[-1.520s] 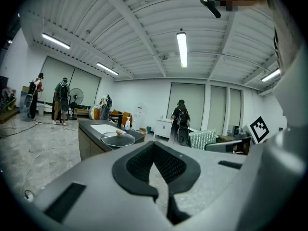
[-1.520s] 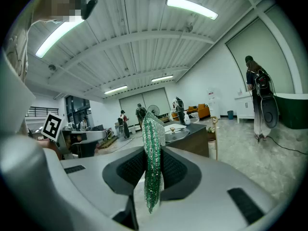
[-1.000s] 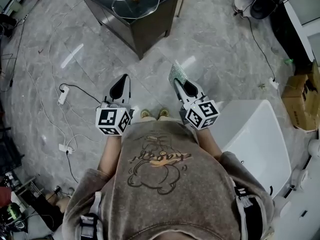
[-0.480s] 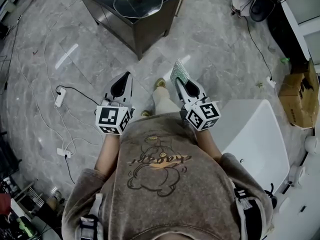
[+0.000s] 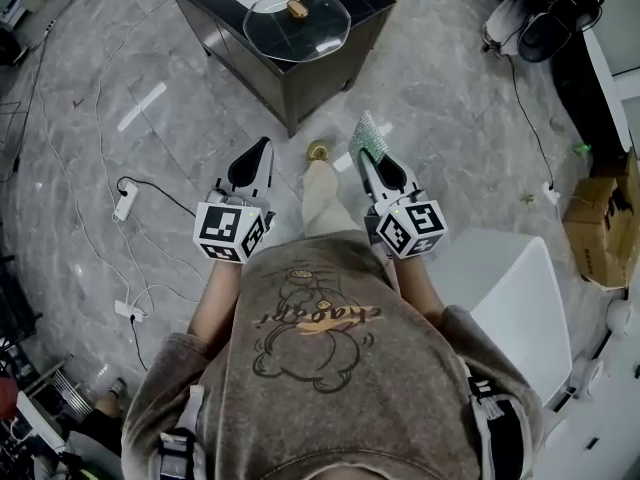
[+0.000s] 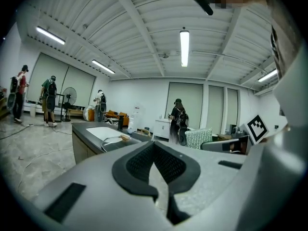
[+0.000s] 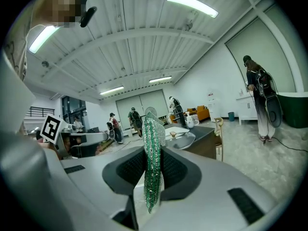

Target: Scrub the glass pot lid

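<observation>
The glass pot lid (image 5: 297, 26) with a wooden knob lies on a dark counter (image 5: 318, 76) at the top of the head view, beside a white sink. Both grippers are held level over the floor, short of the counter. My left gripper (image 5: 262, 148) is shut with nothing in it; its own view shows the pads closed together (image 6: 155, 148) and the lid (image 6: 113, 141) far ahead. My right gripper (image 5: 371, 154) is shut on a glittery green-silver scrub sponge (image 5: 366, 135), which stands upright between the pads (image 7: 153, 162). In the right gripper view the lid (image 7: 181, 139) lies ahead.
Power strips and cables (image 5: 124, 199) trail over the marble floor on the left. A white tub (image 5: 522, 303) stands at the right, with a cardboard box (image 5: 603, 230) and bags (image 5: 548, 10) beyond. The person's foot (image 5: 319, 150) is stepped forward. Several people stand far off.
The person has stepped toward the counter, one leg now forward. Both grippers have moved ahead with them, and the counter and lid sit closer in view. The sponge stays gripped.
</observation>
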Motion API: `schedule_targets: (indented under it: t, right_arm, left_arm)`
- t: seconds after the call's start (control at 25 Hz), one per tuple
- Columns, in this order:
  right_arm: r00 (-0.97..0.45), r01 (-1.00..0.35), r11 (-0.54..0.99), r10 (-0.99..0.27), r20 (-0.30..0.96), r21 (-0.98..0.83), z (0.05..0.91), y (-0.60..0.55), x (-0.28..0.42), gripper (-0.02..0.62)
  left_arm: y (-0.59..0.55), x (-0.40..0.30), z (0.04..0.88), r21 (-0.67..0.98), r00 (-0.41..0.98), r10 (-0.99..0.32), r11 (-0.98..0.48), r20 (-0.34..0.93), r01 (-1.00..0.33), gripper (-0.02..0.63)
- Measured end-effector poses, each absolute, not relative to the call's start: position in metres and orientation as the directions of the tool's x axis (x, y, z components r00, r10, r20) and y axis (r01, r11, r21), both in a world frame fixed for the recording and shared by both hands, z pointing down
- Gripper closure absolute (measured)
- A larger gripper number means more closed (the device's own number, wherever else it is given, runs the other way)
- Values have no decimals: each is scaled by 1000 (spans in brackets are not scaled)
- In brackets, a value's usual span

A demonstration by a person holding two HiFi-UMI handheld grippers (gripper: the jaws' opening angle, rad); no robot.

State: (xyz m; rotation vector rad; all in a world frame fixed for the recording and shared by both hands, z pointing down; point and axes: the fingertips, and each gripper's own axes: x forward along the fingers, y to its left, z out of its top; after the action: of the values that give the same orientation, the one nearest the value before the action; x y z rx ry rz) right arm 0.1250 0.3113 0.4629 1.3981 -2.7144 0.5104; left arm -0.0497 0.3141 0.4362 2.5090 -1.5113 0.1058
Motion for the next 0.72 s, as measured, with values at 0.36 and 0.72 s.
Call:
schedule_targets:
  t: [0.36, 0.72]
  right_arm:
    - [-645, -760, 587, -734, 213, -281, 463, 167, 111, 505]
    - [-689, -724, 632, -683, 245, -276, 448, 28, 111, 503]
  left_arm:
    - [178, -55, 432, 154, 450, -873, -426, 191, -892, 597]
    - [46, -51, 419, 157, 425, -873, -398, 237, -904, 595]
